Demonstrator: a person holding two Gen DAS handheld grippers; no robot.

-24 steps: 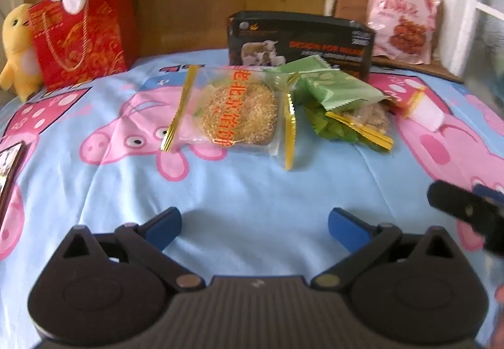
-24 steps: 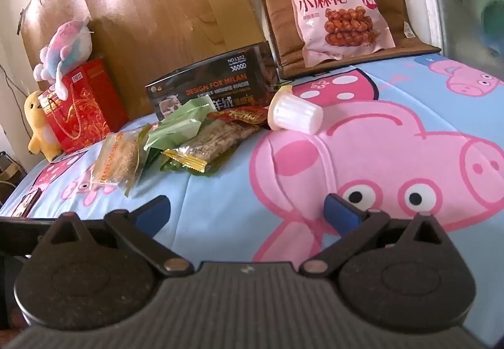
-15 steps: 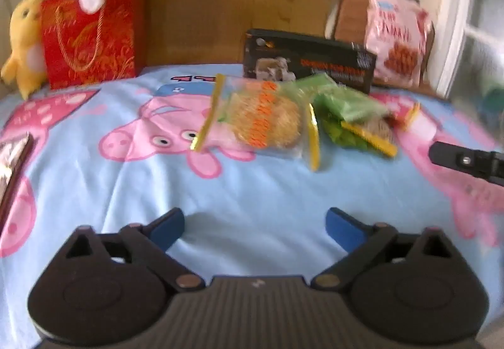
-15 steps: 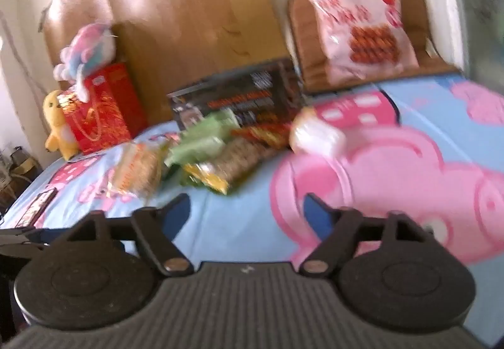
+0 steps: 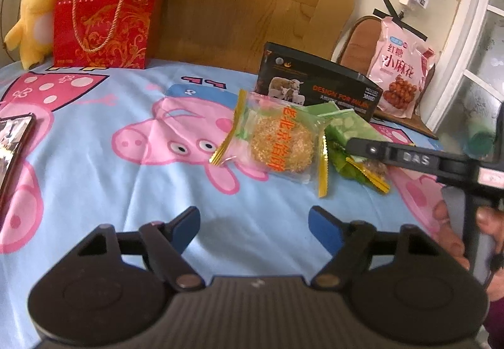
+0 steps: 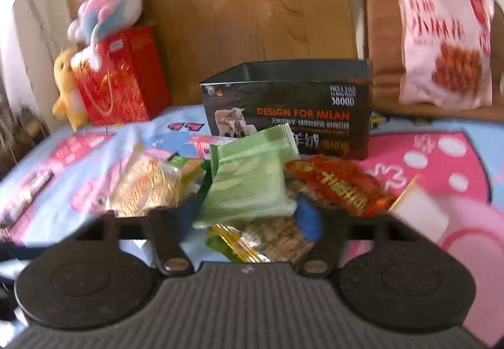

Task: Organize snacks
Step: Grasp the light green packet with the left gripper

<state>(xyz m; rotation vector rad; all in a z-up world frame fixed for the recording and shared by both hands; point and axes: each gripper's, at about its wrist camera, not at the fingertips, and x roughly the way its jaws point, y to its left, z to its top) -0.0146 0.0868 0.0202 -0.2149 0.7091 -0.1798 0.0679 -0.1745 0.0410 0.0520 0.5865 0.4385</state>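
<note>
The right hand-held gripper (image 6: 245, 216) is brought in over the snack pile on the bed (image 5: 94, 185), jaws parted around the green packet (image 6: 249, 182), nothing pinched yet. The left hand-held gripper (image 5: 253, 229) is held wide and empty, well short of the sesame cake bag (image 5: 280, 144). A pick is judged underway; closing on the packet is called for next, then the black box (image 6: 293, 103) behind.

Left wrist view: bare blue bedsheet (image 5: 104, 178) fills the lower and left frame, open to passage. Right of centre the snack pile (image 5: 283, 141) blocks the way, with the black box (image 5: 318, 90) directly behind it. Upper left, the red gift bag (image 5: 104, 18) and yellow plush (image 5: 31, 11) close off the back edge.
</note>
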